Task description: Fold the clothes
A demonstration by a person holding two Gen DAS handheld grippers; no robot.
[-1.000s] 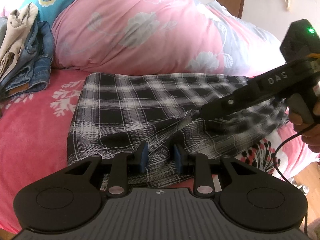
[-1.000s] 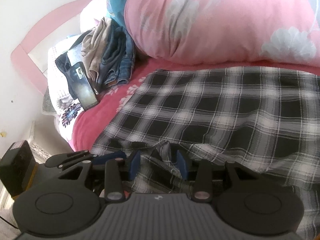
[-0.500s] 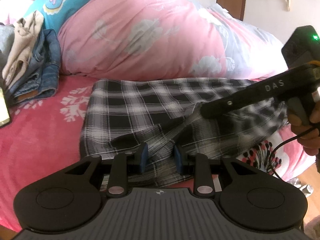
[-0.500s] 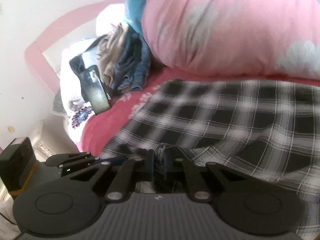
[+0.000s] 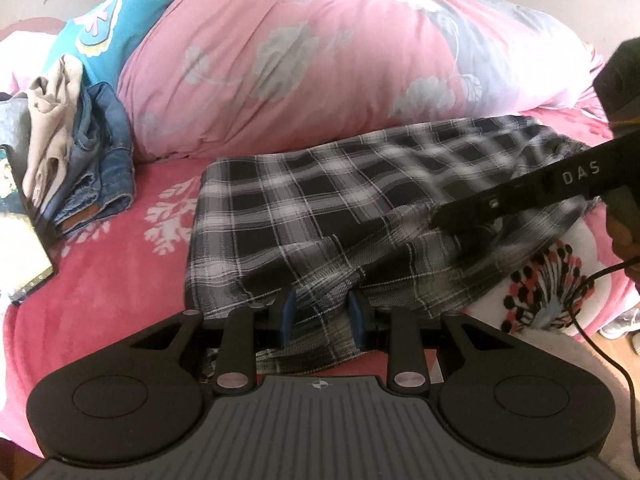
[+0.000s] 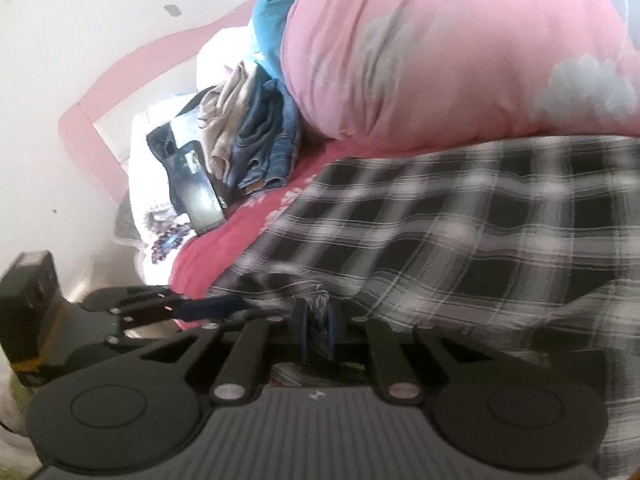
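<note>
Both sets of jaws sit at the near edge of the plaid garment (image 5: 320, 208), which lies spread on the red bed cover (image 5: 100, 280) in front of the big pink duvet (image 5: 300, 60). The right gripper (image 6: 316, 328) has its jaws very narrow, with a bunched fold of plaid cloth pinched between the blue pads. A second ago those jaws stood apart with the cloth loose between them; they then snapped in on it, and right now they are opening a tiny bit while the cloth is still squeezed. So the right side now has its hold on the edge, which I think means the fold can soon begin. The left gripper (image 5: 322, 316) has not changed: its jaws stay partly apart, with plaid cloth lying between the pads (image 5: 289, 312), and I cannot tell if they press on it.

Both grippers point down at a slant toward the bed. The right one reaches in from the right side of the left camera's view. A pile of jeans (image 5: 100, 160) and a phone (image 5: 24, 248) lie off to the left, well apart from the garment.
</note>
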